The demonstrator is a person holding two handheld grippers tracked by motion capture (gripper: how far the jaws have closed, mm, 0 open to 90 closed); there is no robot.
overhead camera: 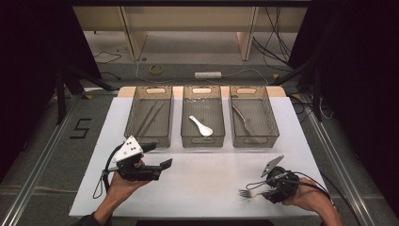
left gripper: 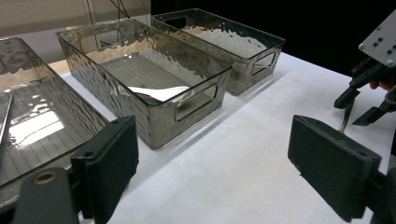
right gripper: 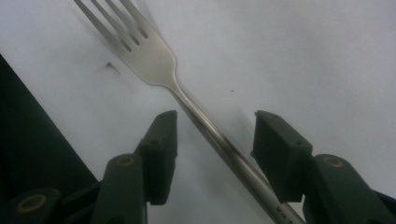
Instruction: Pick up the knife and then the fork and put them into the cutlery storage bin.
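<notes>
White tabletop (overhead camera: 197, 188) w/ three clear ribbed plastic bins in a row along the far side. Left bin (overhead camera: 148, 115) holds thin metal sticks, prob chopsticks or tongs, can't tell which. Middle bin (overhead camera: 203, 115) holds a white spoon (overhead camera: 201, 125). Right bin (overhead camera: 251, 115) holds a metal fork (overhead camera: 242, 119). Each bin has a slot handle cut in its end wall.

On the floor left of the tabletop, a dark "5" (overhead camera: 81, 128) marked in tape. That's the one bit of writing that reads clean.

Left gripper (overhead camera: 157, 165) held over the near-left tabletop, grey three-cornered plate on top, pointing toward the right side. Its fingers (left gripper: 109, 158) are spread wide, released, nothing btw them; left gripper view looks past them at the bins.

Right gripper (overhead camera: 263, 190) low at the near-right tabletop, close to the front edge. The loose fork (right gripper: 154, 60) lies flat on the tabletop there, tines pointing to the left in the high view, well apart from the bins. Handle runs diagonally btw the right gripper's fingers (right gripper: 161, 149) in the right gripper view. Fingers are apart, one each side of the handle, gap visible on the left side; handle passes just beside the other finger, can't tell if touching. Not clenched on it.

Small stamped letters on the fork handle near the bottom edge of the right gripper view, too blurred to read
</notes>
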